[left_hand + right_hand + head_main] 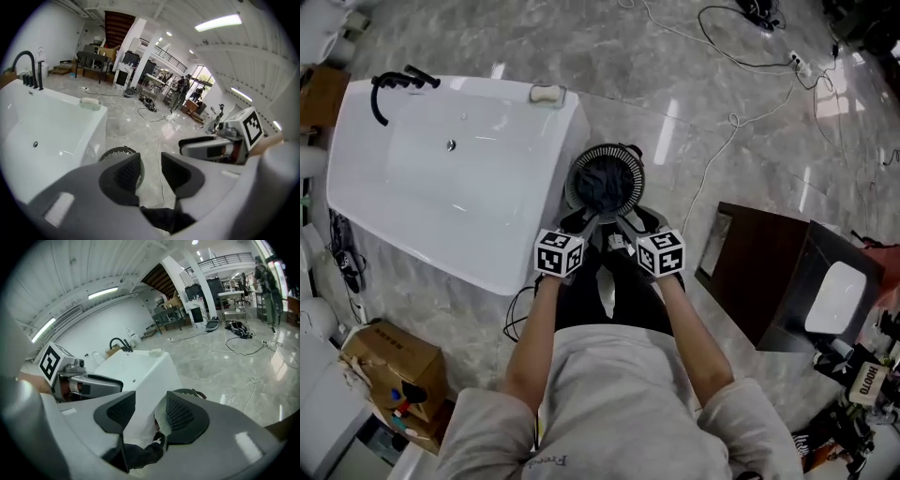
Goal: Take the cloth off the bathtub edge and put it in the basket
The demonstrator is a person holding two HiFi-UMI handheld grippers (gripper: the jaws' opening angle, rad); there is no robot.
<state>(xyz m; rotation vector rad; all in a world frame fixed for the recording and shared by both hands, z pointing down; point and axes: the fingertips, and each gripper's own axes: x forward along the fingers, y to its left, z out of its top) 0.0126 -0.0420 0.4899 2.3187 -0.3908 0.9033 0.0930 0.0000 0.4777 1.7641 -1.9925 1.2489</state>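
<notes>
cloth is in the basket, a dark bundle filling the round slatted bin. nothing lies on the bathtub edge apart from a soap bar at the corner nearest the basket.

basket stands on the marble floor, just beside the tub's right end. from the basket the tub is at 9 o'clock and the brown cabinet at 4 o'clock, well apart.

left hand-held gripper: jaws apart, nothing between the pads, and only floor and the basket rim show through the gap in its own view. it hangs at 6 o'clock of the basket, pointing towards it and not touching it.

right hand-held gripper: jaws apart too, with a slightly wider gap and no object in it. the tub's end wall and the basket top show beyond. it is just beside the left one, marker cubes side by side, with both forearms reaching out from the body.

a dark shape sits under the jaws in both gripper views; can't tell what it is.

other bits: black faucet at the tub's far end, cardboard box at 7 o'clock of the tub, and cables running across the floor at 1 o'clock of the basket.
</notes>
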